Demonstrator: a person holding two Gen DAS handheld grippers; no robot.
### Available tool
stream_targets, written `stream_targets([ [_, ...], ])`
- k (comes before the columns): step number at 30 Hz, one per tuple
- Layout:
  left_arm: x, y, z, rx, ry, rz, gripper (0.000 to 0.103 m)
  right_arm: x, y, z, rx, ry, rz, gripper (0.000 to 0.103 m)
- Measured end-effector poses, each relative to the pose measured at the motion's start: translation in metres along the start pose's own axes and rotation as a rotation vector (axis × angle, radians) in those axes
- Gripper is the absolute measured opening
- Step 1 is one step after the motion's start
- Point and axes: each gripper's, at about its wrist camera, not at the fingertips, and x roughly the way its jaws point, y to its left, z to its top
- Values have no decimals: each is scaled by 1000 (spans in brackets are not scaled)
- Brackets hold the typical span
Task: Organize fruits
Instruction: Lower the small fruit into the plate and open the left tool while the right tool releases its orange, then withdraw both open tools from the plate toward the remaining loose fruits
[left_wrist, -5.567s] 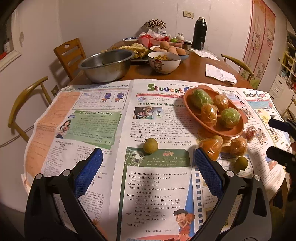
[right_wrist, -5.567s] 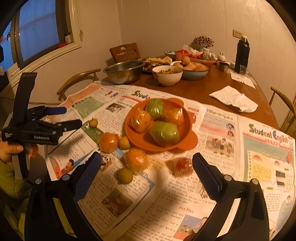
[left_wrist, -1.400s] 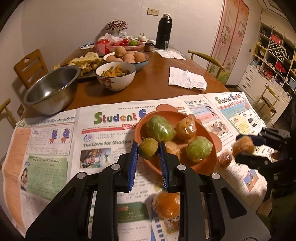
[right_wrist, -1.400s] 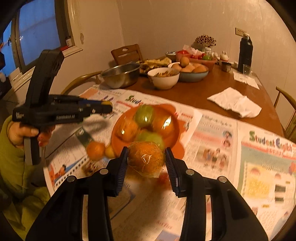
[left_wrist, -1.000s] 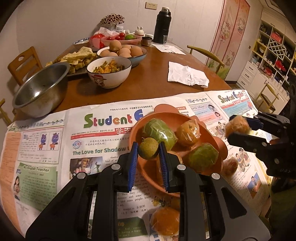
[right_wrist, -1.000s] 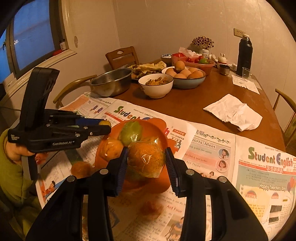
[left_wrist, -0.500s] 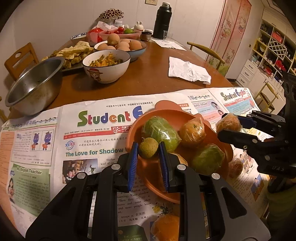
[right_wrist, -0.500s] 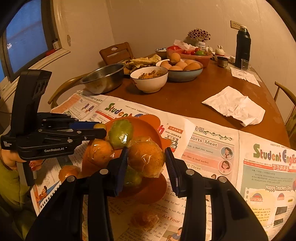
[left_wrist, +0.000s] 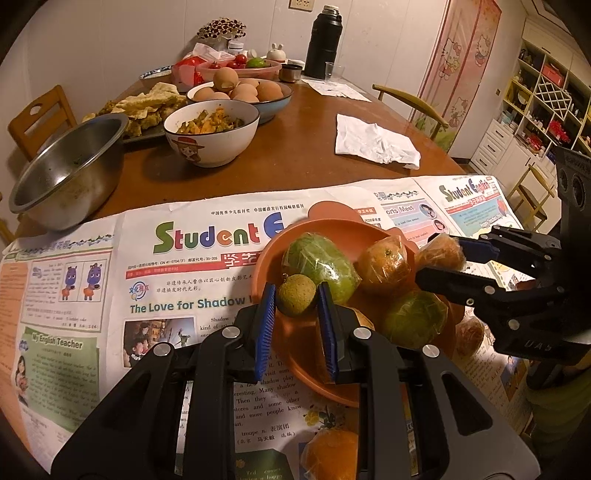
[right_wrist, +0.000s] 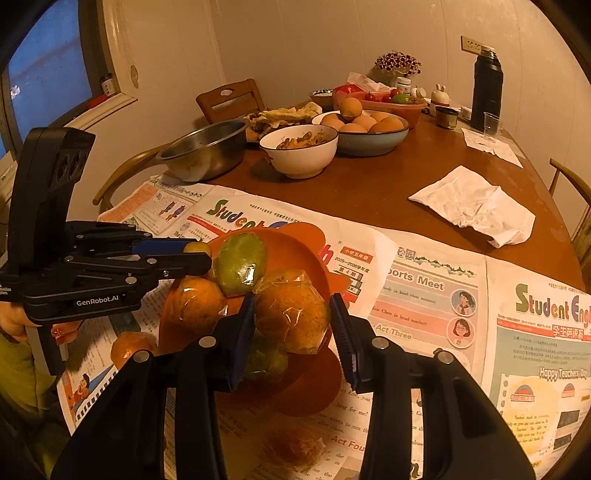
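Round wooden tabletop (left_wrist: 295, 155), its near half covered by newspaper (left_wrist: 192, 236). On the newspaper, directly ahead of both tongs, stands the orange plate (left_wrist: 332, 230); it carries two wrapped green fruits (left_wrist: 319, 266) and wrapped oranges (left_wrist: 384, 262). Beyond the left tongs, to their left, lies a steel bowl (left_wrist: 66, 173); straight beyond them, a white bowl of food (left_wrist: 210, 133) and a blue bowl of eggs (left_wrist: 243, 90). A crumpled napkin (right_wrist: 476, 205) lies beyond the right tongs, to their right. The left tongs (left_wrist: 297, 306) pinch a small brown-green fruit (left_wrist: 296, 300) between blue pads, held above the near left part of the plate. The right tongs (right_wrist: 291, 321) pinch a plastic-wrapped orange (right_wrist: 291, 315), held above the plate's right side. Another wrapped orange (left_wrist: 330, 456) rests on the newspaper beneath the left tongs, near the plate's edge.
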Motion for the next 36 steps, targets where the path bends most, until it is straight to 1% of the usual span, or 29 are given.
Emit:
stream_targets([
  [4, 0, 0, 0, -1, -2, 1, 16, 1, 0, 0, 6, -2, 0, 41],
  [9, -1, 0, 2, -2, -2, 4, 16, 0, 0, 0, 5, -1, 1, 47],
  [12, 0, 0, 2, -3, -3, 6, 16, -1, 0, 0, 6, -5, 4, 49],
  [17, -2, 0, 3, -3, -7, 4, 16, -5, 1, -1, 3, -10, 5, 55],
  [19, -4, 0, 3, -4, -10, 3, 16, -5, 2, -1, 3, -12, 4, 61],
  [20, -4, 0, 4, -4, -12, 3, 16, -6, 2, -1, 3, -13, 3, 62],
  [22, -7, 0, 3, -4, -15, 5, 21, -9, 4, -2, 0, -15, 2, 65],
  [26, -10, -1, 1, -5, -22, 7, 23, -14, 6, -3, -9, -23, -12, 71],
  [27, -11, -1, 2, -5, -25, 10, 27, -16, 7, -3, -11, -26, -19, 75],
  [28, -11, -1, 2, -6, -28, 13, 31, -18, 7, -4, -12, -30, -22, 78],
  [29, -12, -1, 2, -8, -33, 22, 37, -19, 8, -4, -13, -34, -26, 79],
  [33, -16, 0, 1, -14, -42, 31, 43, -25, 8, -5, -7, -44, -36, 84],
  [36, -19, 0, 1, -15, -46, 33, 46, -29, 7, -6, -4, -49, -45, 87],
])
